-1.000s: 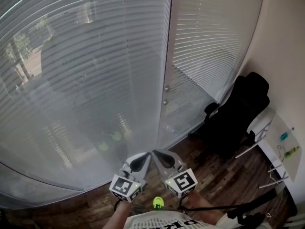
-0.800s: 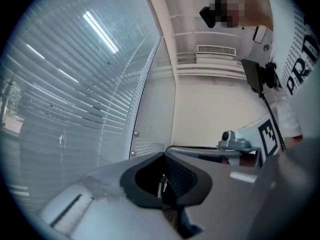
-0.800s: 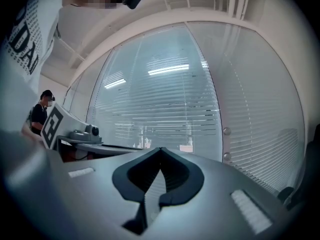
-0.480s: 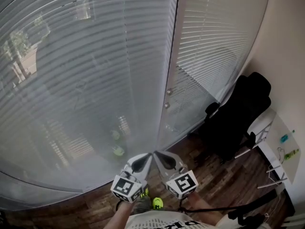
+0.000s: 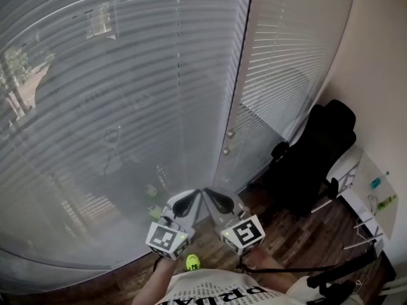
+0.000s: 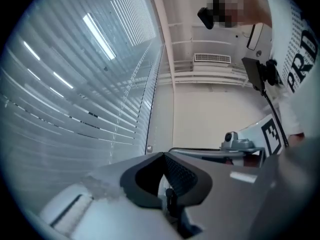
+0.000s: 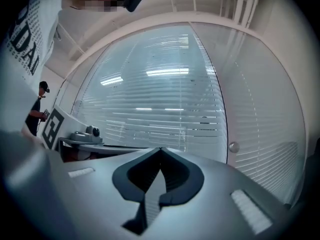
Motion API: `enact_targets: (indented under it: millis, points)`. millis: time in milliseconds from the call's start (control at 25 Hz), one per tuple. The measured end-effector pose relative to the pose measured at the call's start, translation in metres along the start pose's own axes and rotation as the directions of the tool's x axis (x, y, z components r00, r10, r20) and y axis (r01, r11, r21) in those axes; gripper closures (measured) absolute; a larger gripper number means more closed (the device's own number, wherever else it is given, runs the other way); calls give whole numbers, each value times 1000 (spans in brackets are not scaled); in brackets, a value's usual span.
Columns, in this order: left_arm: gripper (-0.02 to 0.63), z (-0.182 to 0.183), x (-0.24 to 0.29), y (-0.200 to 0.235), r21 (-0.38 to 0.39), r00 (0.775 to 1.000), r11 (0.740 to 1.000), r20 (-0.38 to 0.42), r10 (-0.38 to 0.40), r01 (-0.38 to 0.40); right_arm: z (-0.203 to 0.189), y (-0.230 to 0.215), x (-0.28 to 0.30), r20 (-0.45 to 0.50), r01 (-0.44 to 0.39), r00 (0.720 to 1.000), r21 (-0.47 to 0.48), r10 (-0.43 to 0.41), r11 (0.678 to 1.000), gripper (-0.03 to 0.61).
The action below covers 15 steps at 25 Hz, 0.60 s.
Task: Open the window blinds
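Note:
White slatted blinds point(image 5: 114, 107) hang shut behind the big glass pane; a second set point(image 5: 286, 62) covers the pane to the right. Between them runs a pale frame post point(image 5: 240, 100) with two small round knobs point(image 5: 231, 133). My left gripper point(image 5: 196, 194) and right gripper point(image 5: 208, 193) point at the glass side by side, tips nearly touching, below the post. Both are shut with nothing between their jaws. In the left gripper view the blinds point(image 6: 75, 84) fill the left. One knob point(image 7: 233, 147) shows in the right gripper view beside the blinds point(image 7: 160, 99).
A black office chair point(image 5: 311, 164) stands in the right corner against the wall. A white desk point(image 5: 369, 196) with small items lies beyond it. Dark wood floor point(image 5: 305, 240) runs under my feet, where a yellow-green shoe point(image 5: 193, 261) shows.
Both shut grippers have moved together a little up and leftwards along the window. The frame post and its knobs now sit further right in the head view.

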<state>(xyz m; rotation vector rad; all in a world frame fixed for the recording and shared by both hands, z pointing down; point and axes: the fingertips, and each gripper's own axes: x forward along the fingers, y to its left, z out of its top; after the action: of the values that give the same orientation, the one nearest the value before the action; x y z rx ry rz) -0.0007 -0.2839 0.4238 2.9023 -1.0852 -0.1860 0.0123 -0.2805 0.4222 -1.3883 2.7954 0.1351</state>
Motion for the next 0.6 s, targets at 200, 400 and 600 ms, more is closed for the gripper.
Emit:
enact_targets:
  millis: [200, 400, 600]
  points:
    - [623, 13, 9, 16, 59, 998, 998, 68, 11, -15, 6, -9, 19, 18, 7, 1000, -36, -6, 999, 571]
    - [621, 15, 14, 25, 42, 998, 999, 62, 17, -20, 4, -15, 32, -13, -4, 1000, -67, 4, 998, 569]
    - [621, 5, 21, 36, 31, 999, 999, 35, 36, -37, 2, -42, 35, -14, 49, 999, -150, -52, 988, 569]
